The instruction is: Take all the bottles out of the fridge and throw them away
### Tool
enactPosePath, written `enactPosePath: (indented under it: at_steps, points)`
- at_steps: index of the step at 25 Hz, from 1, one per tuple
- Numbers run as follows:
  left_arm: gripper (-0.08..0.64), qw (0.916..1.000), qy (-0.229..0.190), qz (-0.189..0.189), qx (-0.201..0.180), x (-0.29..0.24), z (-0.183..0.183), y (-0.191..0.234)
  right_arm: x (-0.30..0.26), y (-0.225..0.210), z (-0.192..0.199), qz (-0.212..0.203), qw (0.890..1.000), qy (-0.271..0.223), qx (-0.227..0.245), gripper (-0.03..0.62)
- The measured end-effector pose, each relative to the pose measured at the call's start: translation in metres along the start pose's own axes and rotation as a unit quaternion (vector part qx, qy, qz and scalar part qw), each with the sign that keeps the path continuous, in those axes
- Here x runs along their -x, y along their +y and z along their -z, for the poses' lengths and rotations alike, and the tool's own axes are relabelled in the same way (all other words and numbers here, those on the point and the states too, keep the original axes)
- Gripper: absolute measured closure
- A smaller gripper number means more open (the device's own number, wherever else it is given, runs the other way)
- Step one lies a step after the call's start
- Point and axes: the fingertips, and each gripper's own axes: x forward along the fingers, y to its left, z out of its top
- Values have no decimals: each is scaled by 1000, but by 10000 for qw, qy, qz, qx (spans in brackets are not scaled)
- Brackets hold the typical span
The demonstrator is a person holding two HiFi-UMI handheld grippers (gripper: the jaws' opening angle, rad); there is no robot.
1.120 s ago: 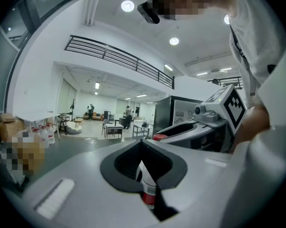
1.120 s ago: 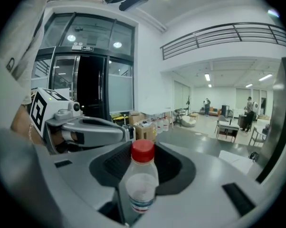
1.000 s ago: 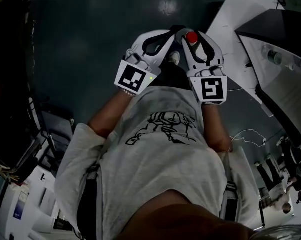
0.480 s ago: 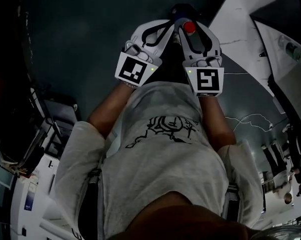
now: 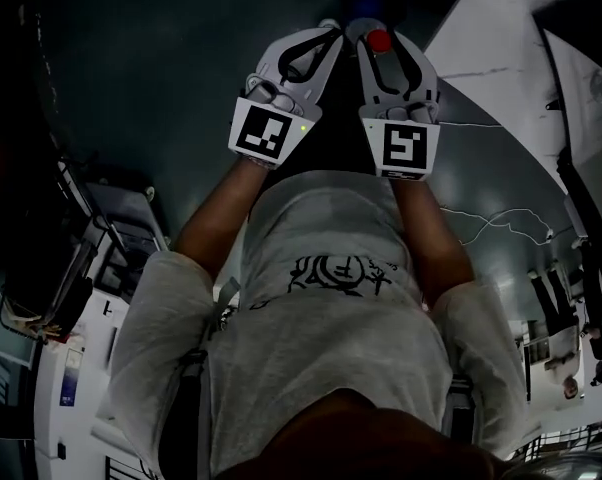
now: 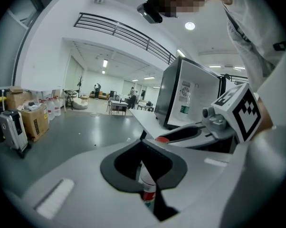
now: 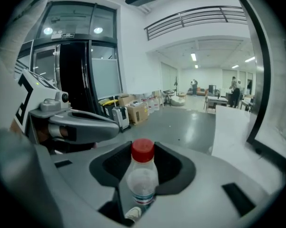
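Nothing you could read showed on either bottle. The right bottle [image 7: 142,177] wore only a thin red-and-blue band below its red cap, and the left bottle [image 6: 147,186] a red band over green, the print on both too small to make out. The cubes [image 5: 268,131] on your grippers bore black-and-white square markers, and the dark design on your T-shirt [image 5: 341,273] was not legible. Your right gripper [image 7: 142,152] had its jaws clamped on the right bottle, which stood upright in the gap between the dark pads with its cap poking up past them. Your left gripper [image 6: 144,163] had its jaws closed on the left bottle, which sat low in the narrow slot between the pads with only its upper part in sight. You held the two grippers side by side, close together, in front of your chest over the dark floor [image 5: 161,58]. The fridge [image 6: 174,96] stood on the white desk [image 6: 143,119] beyond your left gripper, and a third bottle [image 6: 184,98] with a green label showed at its lit front.
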Motion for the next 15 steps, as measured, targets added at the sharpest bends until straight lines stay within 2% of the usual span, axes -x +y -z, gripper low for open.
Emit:
enactPosePath:
  at_steps: [8, 15]
  points:
    - [551, 9997, 236, 1, 16, -16, 53, -1, -20, -3, 54, 266, 9996, 36, 19, 439]
    - [551, 9991, 418, -42, 81, -39, 105, 1, -47, 4, 112, 215, 9995, 143, 201, 439]
